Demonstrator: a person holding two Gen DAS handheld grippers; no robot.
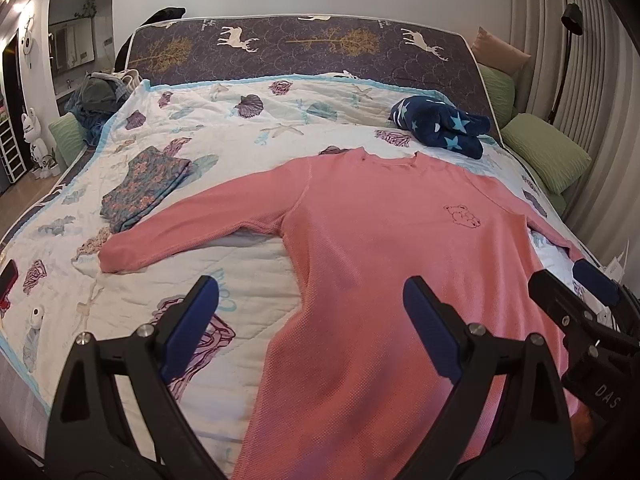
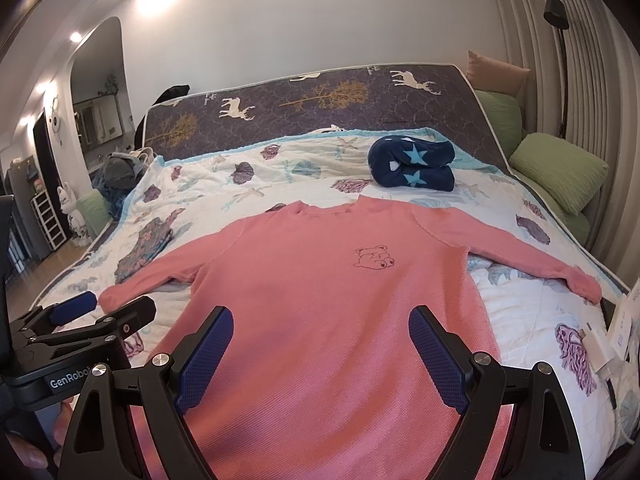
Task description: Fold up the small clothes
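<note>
So the pink top (image 2: 336,300) lies flat on the bed (image 2: 532,312), sleeves spread — I have my left gripper (image 1: 312,312) and right gripper (image 2: 320,344) wide open, empty, above its hem. Next, I reckon: grasp a sleeve, fold inward.

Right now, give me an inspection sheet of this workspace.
Surface: bed with seashell quilt, rumpled.
Job's things: pink top spread flat, front up, sleeves out; floral garment folded on the left.
Clutter: star blanket rolled near the headboard; white charger and box at the right edge.
Grippers: left claw open, empty; right claw open, empty, both above the hem.
Cables: white lead by the charger.
Surroundings: green pillows, floor lamp, clothes pile.
</note>
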